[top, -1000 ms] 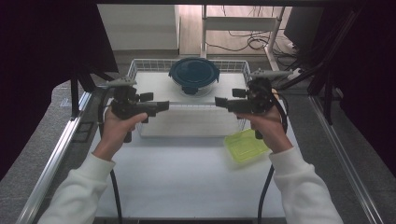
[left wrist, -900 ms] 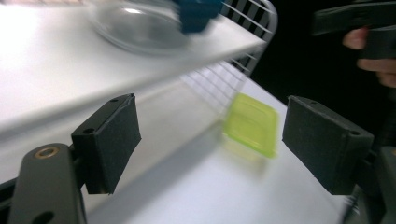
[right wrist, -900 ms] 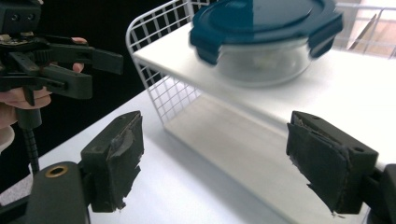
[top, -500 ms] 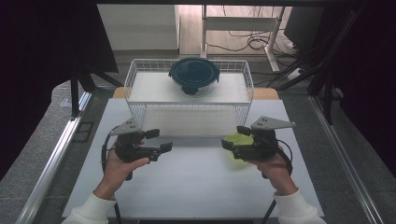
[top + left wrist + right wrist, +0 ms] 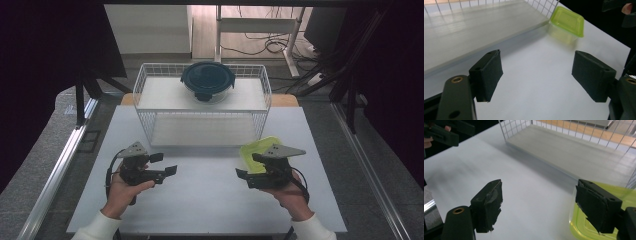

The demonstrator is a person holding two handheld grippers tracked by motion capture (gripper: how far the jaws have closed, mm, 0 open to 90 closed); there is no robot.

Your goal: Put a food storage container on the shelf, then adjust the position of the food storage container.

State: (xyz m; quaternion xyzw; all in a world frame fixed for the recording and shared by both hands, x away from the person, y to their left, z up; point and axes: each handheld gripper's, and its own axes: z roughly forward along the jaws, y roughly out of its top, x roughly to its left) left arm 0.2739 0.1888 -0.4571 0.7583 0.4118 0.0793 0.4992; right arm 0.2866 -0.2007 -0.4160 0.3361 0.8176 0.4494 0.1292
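I'm working in what looks like a lab: a white table (image 5: 210,200) framed by black curtains (image 5: 45,55), a metal rail (image 5: 55,170) alongside, cables (image 5: 260,47) loose on the floor behind.

overhead faces forward; claw cameras share table (image 5: 210,200).

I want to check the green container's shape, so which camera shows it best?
The left gripper view: the green container sits whole and unblocked beside the wire basket. The high view has the right gripper covering part of it; the right gripper view catches one cropped corner.
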